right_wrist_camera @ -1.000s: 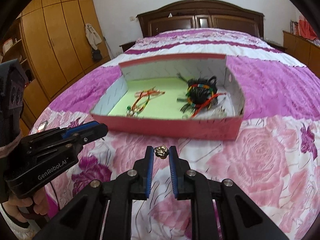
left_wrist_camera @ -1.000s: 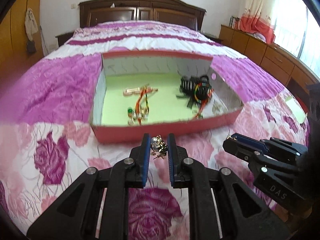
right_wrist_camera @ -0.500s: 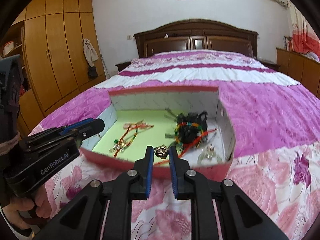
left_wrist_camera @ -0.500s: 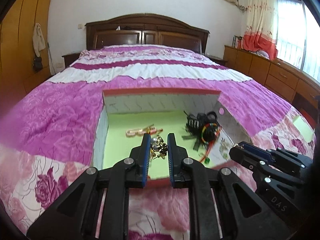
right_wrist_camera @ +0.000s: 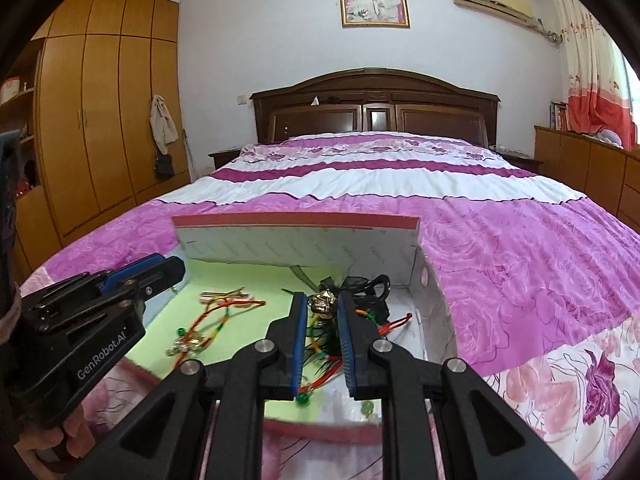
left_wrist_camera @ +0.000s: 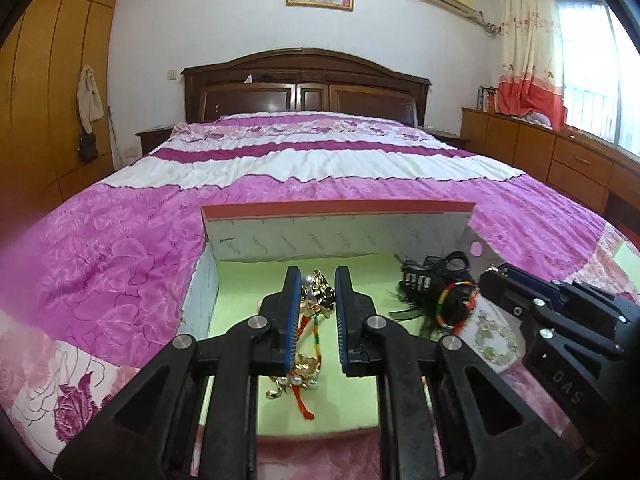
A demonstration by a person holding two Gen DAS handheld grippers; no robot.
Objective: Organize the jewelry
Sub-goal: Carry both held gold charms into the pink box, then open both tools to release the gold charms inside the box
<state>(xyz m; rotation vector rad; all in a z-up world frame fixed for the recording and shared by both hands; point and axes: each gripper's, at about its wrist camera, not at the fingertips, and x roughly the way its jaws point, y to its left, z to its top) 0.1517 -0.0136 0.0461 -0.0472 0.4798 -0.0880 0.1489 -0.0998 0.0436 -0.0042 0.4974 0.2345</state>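
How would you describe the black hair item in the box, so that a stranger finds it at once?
On the pink floral bed lies an open red box with a green floor. Look at its right side, beside the right gripper: the black hair item is there. It is the only dark, bulky thing, with a striped band of red, yellow and green around it, while its neighbours are thin gold pieces and red cords.

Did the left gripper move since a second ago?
Yes. The left gripper, shut on a pearl brooch, went forward from outside the red box's near wall to over its green floor.
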